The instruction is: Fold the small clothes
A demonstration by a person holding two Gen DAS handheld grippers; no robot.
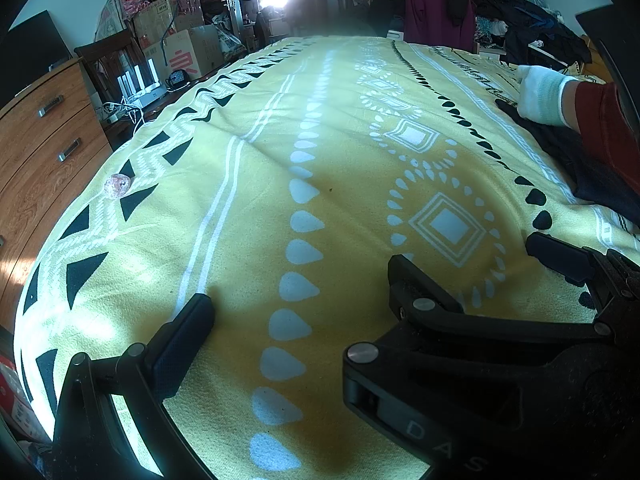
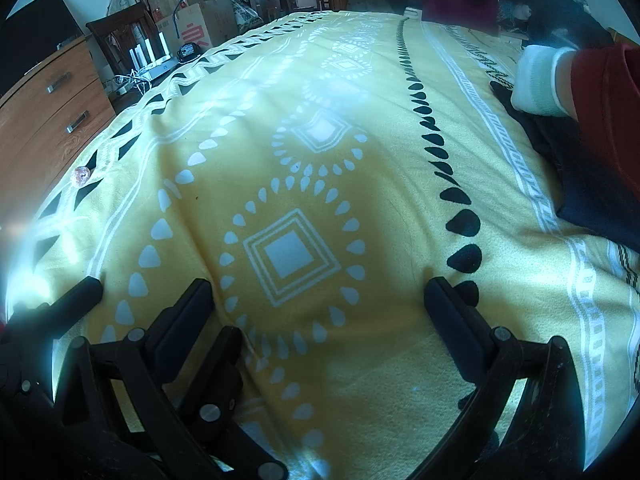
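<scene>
A dark, flat garment (image 1: 592, 176) (image 2: 592, 184) lies on the yellow patterned blanket (image 1: 260, 200) (image 2: 360, 128) at the right side of the bed. A person's white-gloved hand (image 1: 540, 96) (image 2: 536, 84) with a red sleeve rests on the garment's far end. My left gripper (image 1: 312, 312) sits low over the blanket, open and holding nothing. Its right finger is hidden behind the right gripper (image 1: 472, 256) (image 2: 318, 288), which is also open and empty. Both grippers are well left of the garment. The two tools overlap side by side.
A small pink round object (image 1: 117, 185) (image 2: 81, 176) lies near the blanket's left edge. A wooden dresser (image 1: 40, 140) stands left of the bed, with cardboard boxes (image 1: 188, 52) beyond it. Piled clothes (image 1: 500, 8) sit at the far right.
</scene>
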